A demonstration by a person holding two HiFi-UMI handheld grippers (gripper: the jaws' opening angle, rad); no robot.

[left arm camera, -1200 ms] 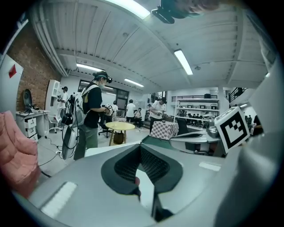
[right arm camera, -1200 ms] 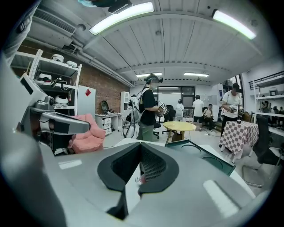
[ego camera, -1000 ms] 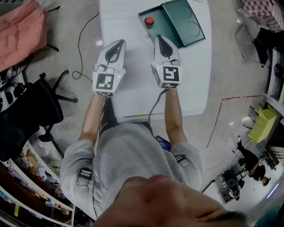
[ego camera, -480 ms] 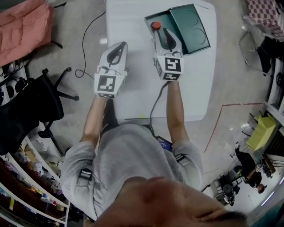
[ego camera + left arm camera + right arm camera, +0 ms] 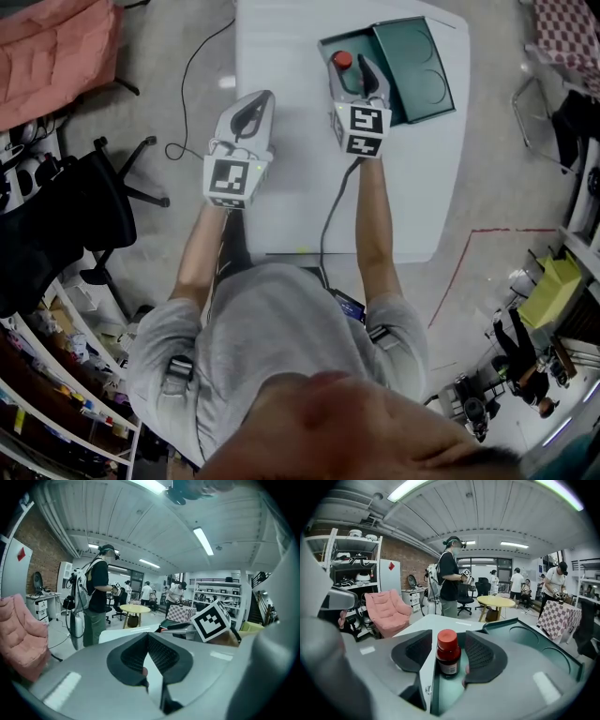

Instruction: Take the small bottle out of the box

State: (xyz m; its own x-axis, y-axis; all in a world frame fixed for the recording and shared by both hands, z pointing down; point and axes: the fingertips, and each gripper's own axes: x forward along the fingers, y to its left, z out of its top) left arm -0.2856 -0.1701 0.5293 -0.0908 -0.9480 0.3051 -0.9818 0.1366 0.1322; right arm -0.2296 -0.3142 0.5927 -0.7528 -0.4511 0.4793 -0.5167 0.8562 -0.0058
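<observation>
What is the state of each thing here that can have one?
green box, open, lid swung back.
small bottle, upright, red cap on, inside the green box.
right gripper, open around the small bottle, pads not pressing; jaws have just been opening.
left gripper, shut, empty.

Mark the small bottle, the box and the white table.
small bottle (image 5: pixel 448 641): right gripper view, on its red cap.
box (image 5: pixel 412 67): head view, on its open lid.
white table (image 5: pixel 300 141): head view, bare top left of the box.

The small bottle (image 5: pixel 448 660) looks glossy (cap matt), the box (image 5: pixel 447 692) smooth
</observation>
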